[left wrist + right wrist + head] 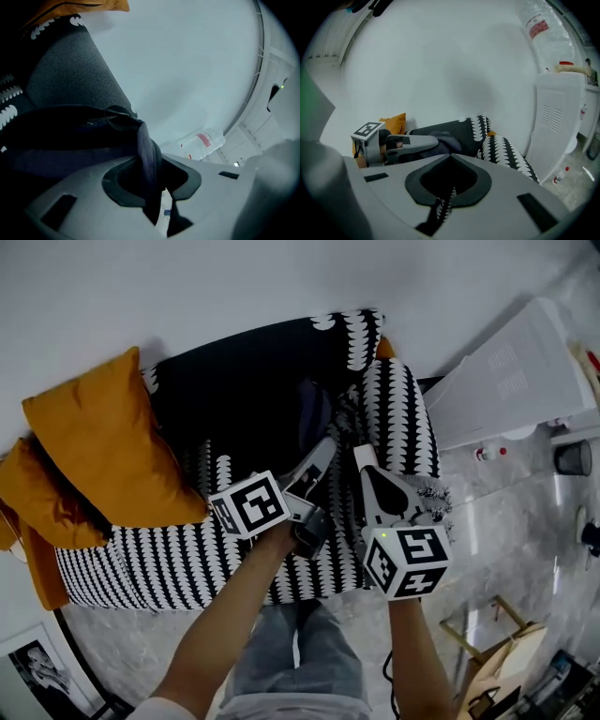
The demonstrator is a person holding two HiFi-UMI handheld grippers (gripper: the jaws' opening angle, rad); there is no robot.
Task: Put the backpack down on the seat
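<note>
While our left tongs [157, 204] clench the strap [146, 150] of the dark backpack [61, 140] just ahead over the sofa seat [169, 563], right tongs [440, 206] closed empty alongside, we should lower slowly before releasing.

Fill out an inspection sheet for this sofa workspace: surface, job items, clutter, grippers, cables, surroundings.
Surface: black-and-white patterned fabric sofa with a black backrest.
Job's things: dark navy fabric backpack at the backrest, held by its dark strap.
Clutter: orange square cushions piled at the sofa's left end.
Grippers: left gripper shut on the strap; right gripper shut, empty, beside it.
Cables: thin dark cable by the right forearm.
Surroundings: white plastic appliance right of the sofa; clear plastic bottle near it.
</note>
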